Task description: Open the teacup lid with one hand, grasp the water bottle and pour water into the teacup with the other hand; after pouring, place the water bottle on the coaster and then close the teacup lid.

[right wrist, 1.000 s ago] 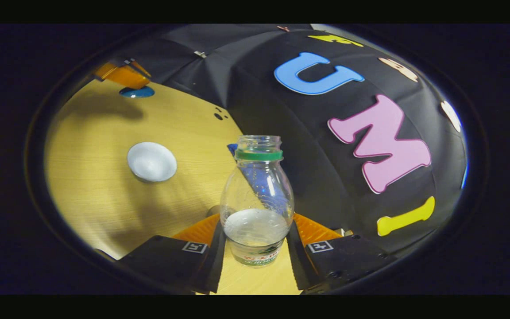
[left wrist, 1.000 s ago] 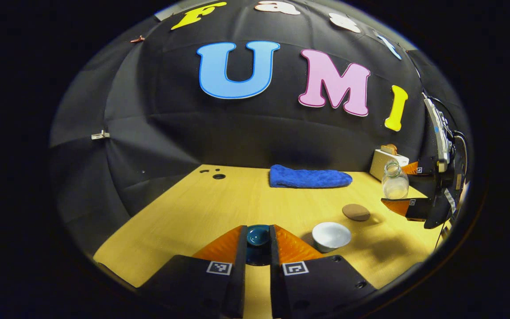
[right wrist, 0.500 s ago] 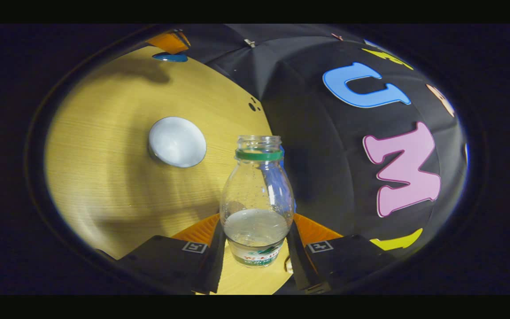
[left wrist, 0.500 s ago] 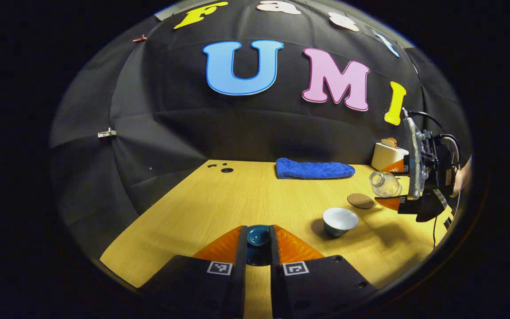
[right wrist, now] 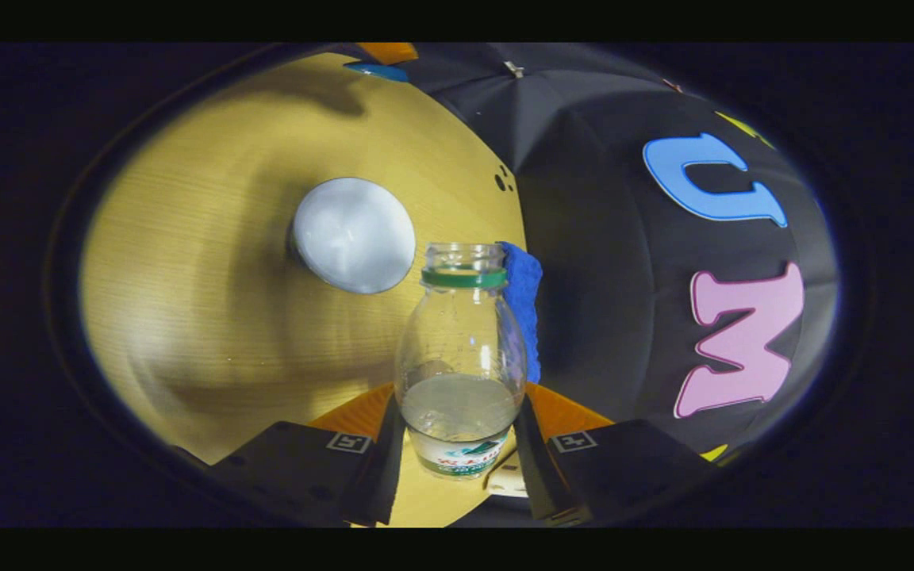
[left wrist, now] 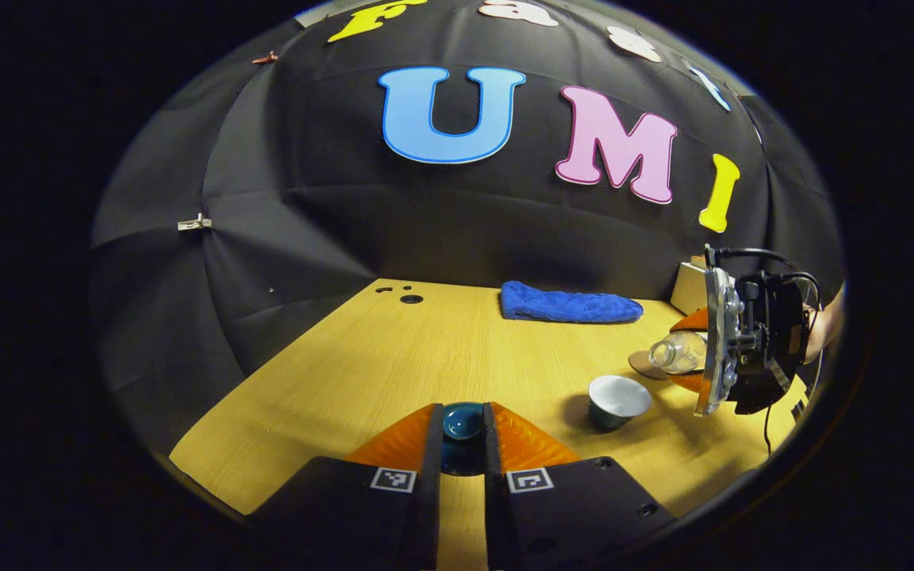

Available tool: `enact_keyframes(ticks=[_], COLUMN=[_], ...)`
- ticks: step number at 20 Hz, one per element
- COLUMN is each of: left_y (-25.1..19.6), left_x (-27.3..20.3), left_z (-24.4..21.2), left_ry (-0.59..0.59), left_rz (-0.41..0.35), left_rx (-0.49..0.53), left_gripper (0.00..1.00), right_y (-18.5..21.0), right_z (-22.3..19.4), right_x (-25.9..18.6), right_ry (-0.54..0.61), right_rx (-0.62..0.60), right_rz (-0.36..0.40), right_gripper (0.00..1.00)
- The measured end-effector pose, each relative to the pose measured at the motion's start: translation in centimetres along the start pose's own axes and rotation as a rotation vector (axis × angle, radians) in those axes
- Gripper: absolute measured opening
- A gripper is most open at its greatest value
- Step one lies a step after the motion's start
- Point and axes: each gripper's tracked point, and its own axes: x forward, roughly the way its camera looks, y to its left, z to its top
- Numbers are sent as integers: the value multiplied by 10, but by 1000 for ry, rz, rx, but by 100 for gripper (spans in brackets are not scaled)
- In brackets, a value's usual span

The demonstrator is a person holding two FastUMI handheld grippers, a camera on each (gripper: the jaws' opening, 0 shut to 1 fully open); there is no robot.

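Observation:
My left gripper [left wrist: 462, 424] is shut on the dark teal teacup lid [left wrist: 462, 420], held over the near part of the wooden table. The open teacup [left wrist: 618, 399], white inside, stands on the table to the right; in the right gripper view the teacup [right wrist: 354, 234] lies left of the bottle's mouth. My right gripper [right wrist: 458, 432] is shut on a clear water bottle [right wrist: 459, 357] with a green neck ring, uncapped and partly full. In the left gripper view the bottle [left wrist: 677, 353] tilts almost flat, mouth toward the cup. The brown coaster [left wrist: 644, 365] lies behind the bottle, partly hidden.
A folded blue towel [left wrist: 568, 304] lies at the table's back edge by the black cloth wall. A cream box-like object [left wrist: 689, 289] stands at the back right. Small dark holes [left wrist: 409, 298] mark the table's far left corner. A hand [left wrist: 826, 321] holds the right gripper.
The right gripper has tipped the bottle from upright to nearly horizontal and brought it closer to the teacup. The left gripper stays still with the lid.

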Motion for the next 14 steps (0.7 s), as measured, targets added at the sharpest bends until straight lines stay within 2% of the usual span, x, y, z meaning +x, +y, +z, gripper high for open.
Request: enact_keyframes(ticks=[1, 3, 4, 5, 7, 8, 9, 10, 13, 14], left_y=[3, 7, 9, 12, 15, 16, 17, 17, 18, 17], left_x=[0, -1, -2, -2, -5, -5, -5, -6, -7, -7], left_z=[-1, -3, -6, -7, -10, -11, -12, -13, -15, -15], left_ry=[4, 9, 12, 15, 21, 24, 27, 28, 33, 32], left_rz=[2, 10, 13, 17, 25, 26, 28, 29, 30, 29], left_rx=[-3, -8, -10, -12, -15, -19, -23, -26, -24, -23], left_gripper=[27, 27, 24, 27, 31, 24, 27, 27, 27, 24], right_y=[1, 5, 6, 6, 3, 2, 1, -1, -4, -4], right_z=[2, 4, 5, 6, 4, 4, 5, 5, 6, 7], right_x=[0, 0, 3, 6, 7, 8, 8, 9, 8, 8], right_ry=[-6, -7, -5, -2, 3, 3, 2, -1, -5, -7], right_rx=[-16, -48, -66, -85, -121, -140, -164, -188, -233, -247], right_rz=[5, 18, 25, 28, 30, 29, 27, 26, 23, 21], right_gripper=[63, 70, 63, 66, 66, 66, 63, 66, 66, 66])
